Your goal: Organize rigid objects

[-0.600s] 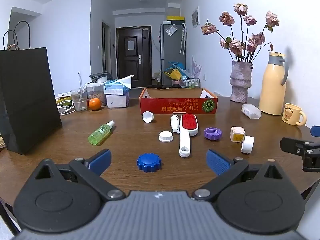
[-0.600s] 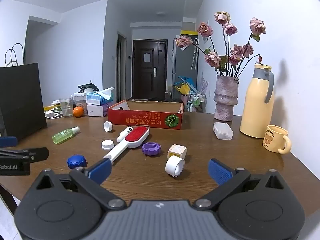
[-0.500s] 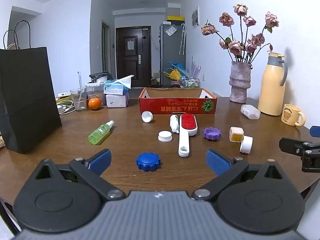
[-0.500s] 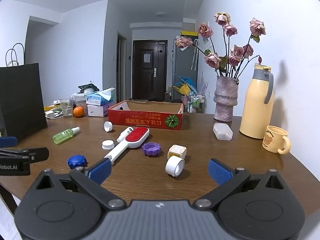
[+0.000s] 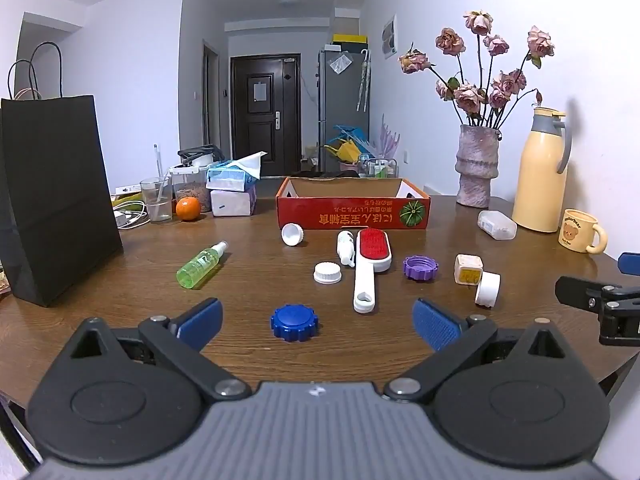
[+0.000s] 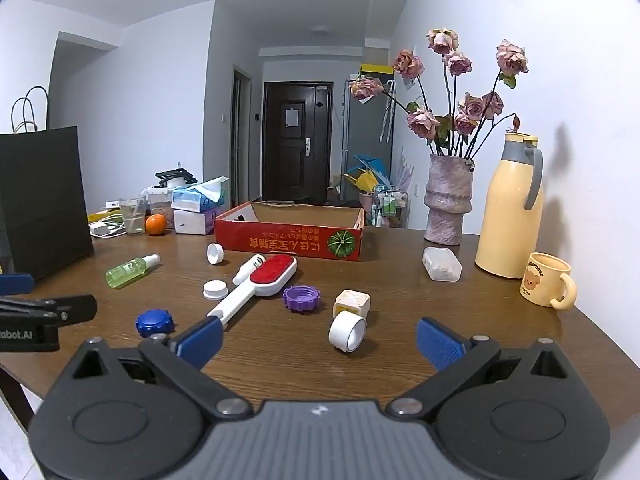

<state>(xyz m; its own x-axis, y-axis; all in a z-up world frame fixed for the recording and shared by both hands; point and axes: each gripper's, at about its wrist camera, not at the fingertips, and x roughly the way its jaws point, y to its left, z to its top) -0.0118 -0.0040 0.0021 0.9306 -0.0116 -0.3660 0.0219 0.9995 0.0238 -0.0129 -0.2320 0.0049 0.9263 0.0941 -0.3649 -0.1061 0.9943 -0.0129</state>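
Observation:
Loose items lie on the brown table before an open red cardboard box [image 5: 352, 214] [image 6: 288, 237]. Among them are a blue lid [image 5: 294, 322] [image 6: 154, 322], a white-and-red lint brush [image 5: 370, 266] [image 6: 256, 285], a purple lid [image 5: 420, 268] [image 6: 303, 298], white caps [image 5: 327, 272] [image 5: 292, 234], a white ring-shaped cap [image 6: 347, 332] [image 5: 488, 289], a cream cube [image 6: 352, 303], a green spray bottle [image 5: 200, 266] and a small white bottle [image 5: 345, 246]. My left gripper [image 5: 318, 322] is open above the near edge, just behind the blue lid. My right gripper [image 6: 320, 340] is open too, near the white ring cap. Neither holds anything.
A black paper bag [image 5: 56, 196] stands at the left. A vase of dried roses [image 5: 478, 170], a yellow thermos [image 5: 540, 172], a bear mug [image 5: 580, 231] and a clear plastic container [image 5: 497, 225] fill the right. Tissue boxes, a glass and an orange [image 5: 188, 208] sit at the back left.
Both views have shifted very slightly; nothing on the table has moved and both grippers stay wide open.

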